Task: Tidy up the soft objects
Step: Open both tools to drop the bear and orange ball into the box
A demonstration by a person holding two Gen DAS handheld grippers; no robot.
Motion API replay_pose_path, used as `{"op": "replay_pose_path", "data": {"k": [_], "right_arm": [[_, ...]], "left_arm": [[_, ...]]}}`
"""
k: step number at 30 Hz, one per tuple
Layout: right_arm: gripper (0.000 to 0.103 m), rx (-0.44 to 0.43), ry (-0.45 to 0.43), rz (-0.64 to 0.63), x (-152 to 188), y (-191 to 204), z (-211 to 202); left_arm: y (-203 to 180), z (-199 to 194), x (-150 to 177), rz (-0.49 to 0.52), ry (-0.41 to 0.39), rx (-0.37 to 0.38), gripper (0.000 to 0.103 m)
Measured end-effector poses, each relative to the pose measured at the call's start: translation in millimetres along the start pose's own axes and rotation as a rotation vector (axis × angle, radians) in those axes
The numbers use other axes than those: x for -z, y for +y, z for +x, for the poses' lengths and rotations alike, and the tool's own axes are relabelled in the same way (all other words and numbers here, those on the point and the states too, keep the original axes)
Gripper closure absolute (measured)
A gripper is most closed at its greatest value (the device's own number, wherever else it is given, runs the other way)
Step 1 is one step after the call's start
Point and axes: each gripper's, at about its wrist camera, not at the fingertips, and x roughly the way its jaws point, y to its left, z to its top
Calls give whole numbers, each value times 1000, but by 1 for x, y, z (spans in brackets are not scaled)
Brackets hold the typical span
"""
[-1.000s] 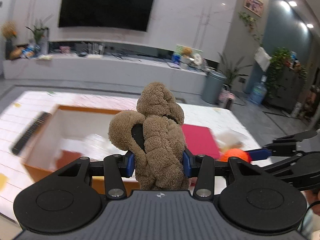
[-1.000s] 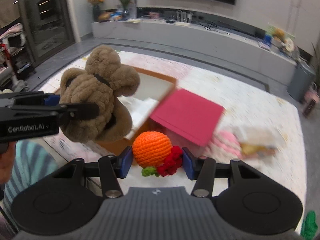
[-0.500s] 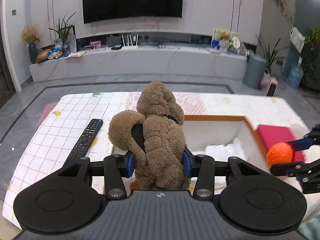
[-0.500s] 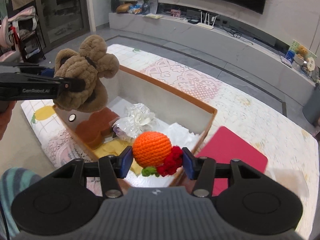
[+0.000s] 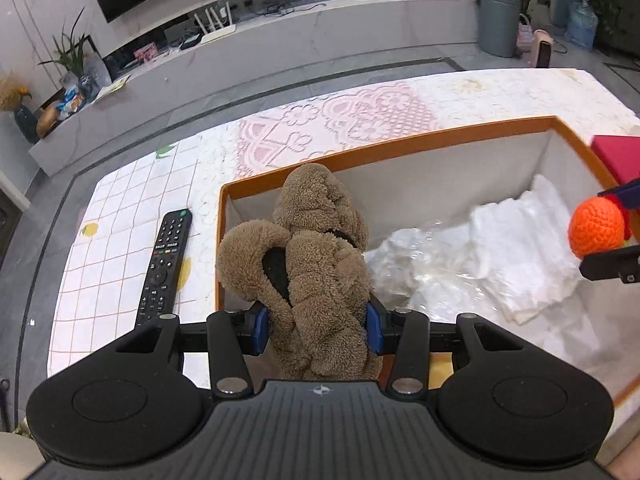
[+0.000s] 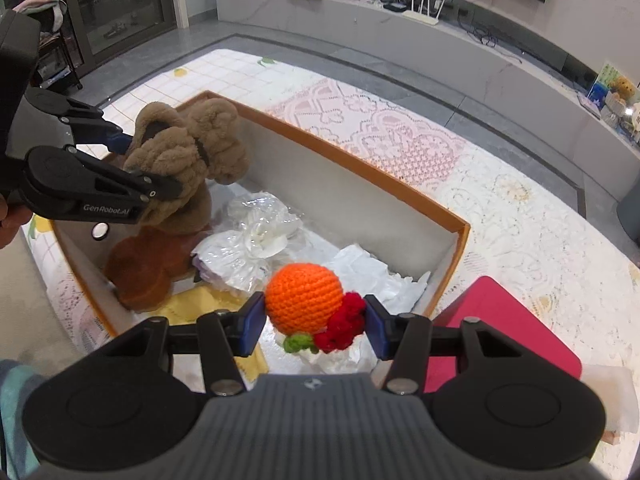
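My left gripper (image 5: pixel 318 330) is shut on a brown plush toy (image 5: pixel 316 264) and holds it over the left end of the orange-rimmed box (image 5: pixel 384 146). In the right wrist view the same plush (image 6: pixel 188 160) hangs inside the box's left end (image 6: pixel 352 168). My right gripper (image 6: pixel 316 326) is shut on an orange crocheted ball with red and green trim (image 6: pixel 306 302), above the box's near right part. The ball also shows at the right edge of the left wrist view (image 5: pixel 596 226).
The box holds crinkled clear plastic (image 6: pixel 248 240), white paper (image 5: pixel 520 248), a rust-brown plush (image 6: pixel 140 264) and a yellow cloth (image 6: pixel 208 308). A black remote (image 5: pixel 164 264) lies left of the box. A red pad (image 6: pixel 508 324) lies to its right.
Both grippers have moved lower and closer over the box, each still holding its toy. The brown plush now hangs inside the box's left end.
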Motion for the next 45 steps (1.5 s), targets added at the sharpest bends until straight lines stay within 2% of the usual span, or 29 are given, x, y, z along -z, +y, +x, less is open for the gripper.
{"op": "replay_pose_path", "data": {"k": [4,5,8,12,13,15,18,23,28,31,38,45], "right_arm": [[51,3,15,2,-3,-2,12],[51,4,18,2,-4,-2,14],[51,7,20,0,-5,-2,16],[51,14,19,-2,-11,-4,23],[51,14,19,1,-14,-5,26],[51,13,18,12,-17,-6,31],[51,15,17,20,-19,-4,37],[51,18,35,13,-19,0,46],[51,22,43,14,-25,2,54],[51,21,39,35,-28,1,58],[50,13,35,79,-32,-1,69],[40,3,12,91,-30,-1,58]], "left_arm": [[3,1,0,-4,-16,2,40],[4,-1,-2,8,-31,-9,34],[8,-11,-3,32,-88,-7,32],[20,-23,-11,1,-126,18,27],[22,-27,-10,-11,-124,21,28],[23,-26,-12,-23,-99,28,51],[24,-17,-12,-34,-45,19,70],[24,2,-6,-63,1,41,79],[25,5,1,-98,9,72,79],[28,0,5,-113,-15,66,76],[28,-15,10,-128,-68,71,54],[25,-32,6,-167,-123,102,44]]}}
